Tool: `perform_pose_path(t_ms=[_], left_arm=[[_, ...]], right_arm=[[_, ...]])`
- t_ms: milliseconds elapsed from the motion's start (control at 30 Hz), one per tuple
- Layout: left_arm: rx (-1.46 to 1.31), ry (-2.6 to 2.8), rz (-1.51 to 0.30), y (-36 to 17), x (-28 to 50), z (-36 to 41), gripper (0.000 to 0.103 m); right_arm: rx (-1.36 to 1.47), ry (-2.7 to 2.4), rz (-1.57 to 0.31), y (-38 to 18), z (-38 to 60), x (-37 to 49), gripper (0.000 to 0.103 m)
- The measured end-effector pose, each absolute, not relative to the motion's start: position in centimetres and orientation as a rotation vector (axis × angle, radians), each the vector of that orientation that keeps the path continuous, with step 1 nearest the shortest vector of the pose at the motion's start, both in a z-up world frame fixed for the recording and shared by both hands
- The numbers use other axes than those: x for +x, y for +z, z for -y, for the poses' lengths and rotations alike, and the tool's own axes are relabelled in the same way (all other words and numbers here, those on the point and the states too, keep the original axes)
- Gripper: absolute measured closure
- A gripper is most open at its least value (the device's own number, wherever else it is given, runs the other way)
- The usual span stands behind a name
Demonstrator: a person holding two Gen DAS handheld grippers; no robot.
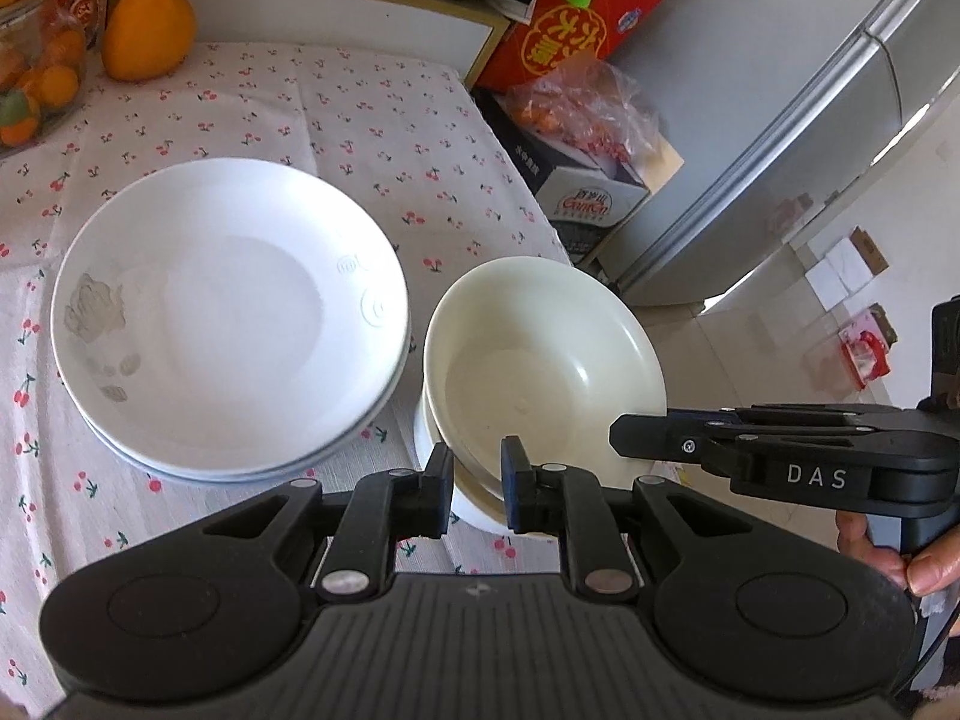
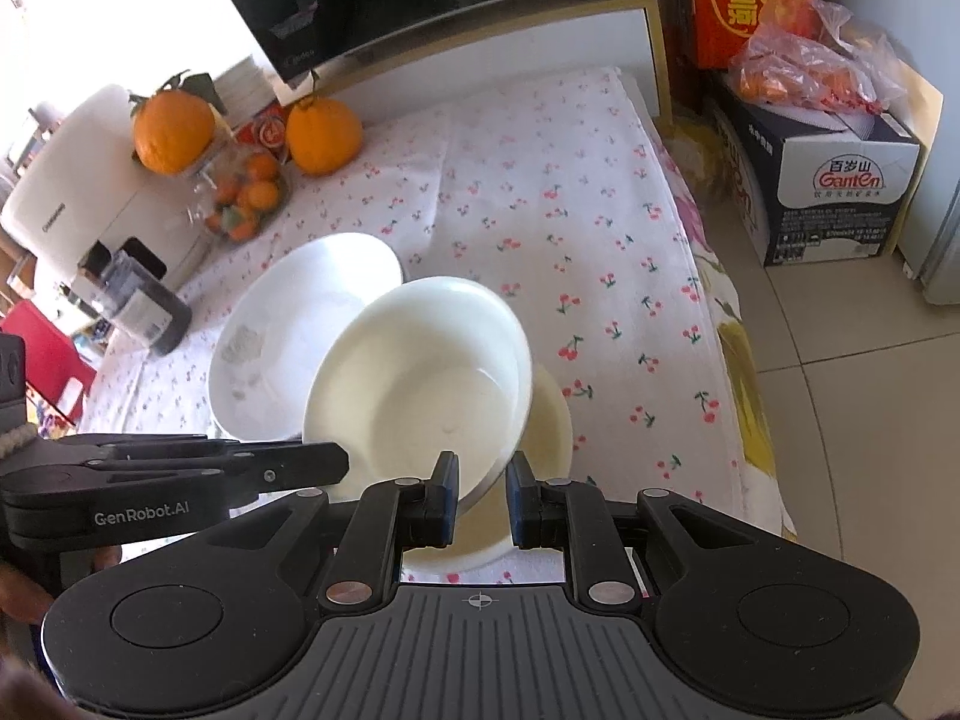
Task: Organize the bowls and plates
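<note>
Slipping is the main risk here: the bowl point(image 1: 540, 348) hangs tilted in the air, pinched only at its thin rim. The left gripper point(image 1: 477, 468) has its jaws narrow on the rim's near edge. The right gripper point(image 2: 483, 480) has its jaws just as narrow on another stretch of the same rim. In the left view the bowl sits at about 4 o'clock, right of the plates point(image 1: 228, 312), above a lower bowl point(image 2: 549, 420) that stands on the worktop point(image 1: 390, 120). A smooth glazed rim held by two separate hands could twist out if the hands pull apart or turn unevenly, and it would then drop onto the lower bowl and chip it. If the bowl comes down at this tilt, its low edge may strike the lower bowl's rim instead of nesting, and could tip or push it. In the left view the worktop edge runs close by at 3 o'clock, with floor tiles beyond, so a shove that way could send crockery off. The near rim of the plates at 9 o'clock leaves little room for a sideways swing. The black jaws cover the pads' contact on the rim, so I cannot tell how deep the grip goes. Whether the two bowls touch is hidden under the upper one, and the lower bowl's foot is out of sight. The count of plates is unclear, though at least two rims show. Of the person only a hand point(image 1: 924, 570) shows.
</note>
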State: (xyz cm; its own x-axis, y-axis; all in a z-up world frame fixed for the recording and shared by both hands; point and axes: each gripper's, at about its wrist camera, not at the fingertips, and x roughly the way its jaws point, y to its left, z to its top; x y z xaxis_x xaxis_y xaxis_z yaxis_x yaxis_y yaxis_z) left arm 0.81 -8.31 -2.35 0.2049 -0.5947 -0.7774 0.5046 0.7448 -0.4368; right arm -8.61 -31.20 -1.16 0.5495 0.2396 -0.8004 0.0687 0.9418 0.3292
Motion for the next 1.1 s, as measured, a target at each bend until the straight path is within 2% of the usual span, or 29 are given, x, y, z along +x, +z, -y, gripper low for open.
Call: perform_pose_path(t_ms=[633,733,833,933,967,1000,1100], left_arm=[[0.057,-0.782,-1.071,-2.7,-0.4,9.3,0.079],[0.088,-0.801,-1.049,-2.7,-0.7,9.4,0.071],[0.108,-0.816,-1.031,-2.7,-1.0,9.5,0.060],[0.118,-0.837,-1.011,-2.6,-1.2,9.4,0.044],[0.123,-0.849,-1.000,-2.6,-1.4,9.4,0.035],[0.127,-0.860,-0.985,-2.6,-1.5,9.3,0.028],[0.169,-0.900,-0.924,-2.7,-2.3,9.2,0.016]], right_arm=[[0.294,0.117,-1.035,-1.6,31.0,-8.4,0.081],[0.310,0.111,-1.031,-1.6,31.3,-8.4,0.079],[0.323,0.104,-1.024,-1.5,31.7,-8.5,0.071],[0.334,0.101,-1.010,-1.4,32.1,-8.6,0.062],[0.337,0.099,-1.005,-1.3,32.1,-8.7,0.059],[0.340,0.096,-0.998,-1.3,32.2,-8.7,0.052],[0.357,0.082,-0.976,-1.3,32.6,-8.7,0.043]])
